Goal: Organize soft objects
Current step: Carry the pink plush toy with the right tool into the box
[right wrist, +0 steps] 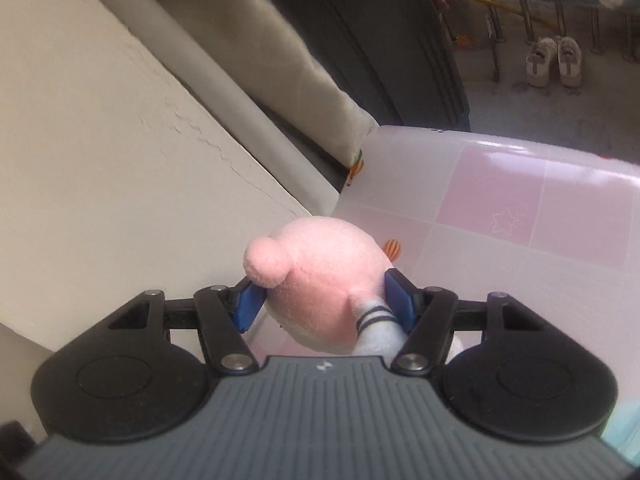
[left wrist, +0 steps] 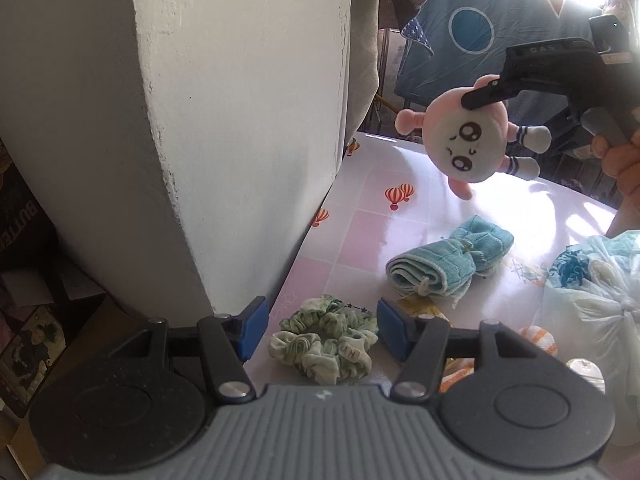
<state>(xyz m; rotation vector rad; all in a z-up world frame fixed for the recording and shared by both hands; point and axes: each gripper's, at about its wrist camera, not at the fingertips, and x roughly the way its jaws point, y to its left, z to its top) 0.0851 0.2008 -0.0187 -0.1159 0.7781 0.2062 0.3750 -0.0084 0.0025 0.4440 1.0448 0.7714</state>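
This is a lived-in home, a room that opens onto a balcony or porch. The table [left wrist: 420, 216] wears a glossy pink-and-white checked cover printed with hot-air balloons [left wrist: 399, 194], pushed against a rough white-painted wall [left wrist: 240, 120] left of the left hand-held gripper [left wrist: 316, 330]. Beyond the table's far edge, ahead of the right hand-held gripper [right wrist: 325, 303], a pair of worn sneakers [right wrist: 554, 61] sits on a concrete floor by metal railings [right wrist: 496, 36]. A blue cloth with a round print [left wrist: 472, 32] hangs near bright daylight, and a pale curtain [right wrist: 256, 52] hangs beside the wall.
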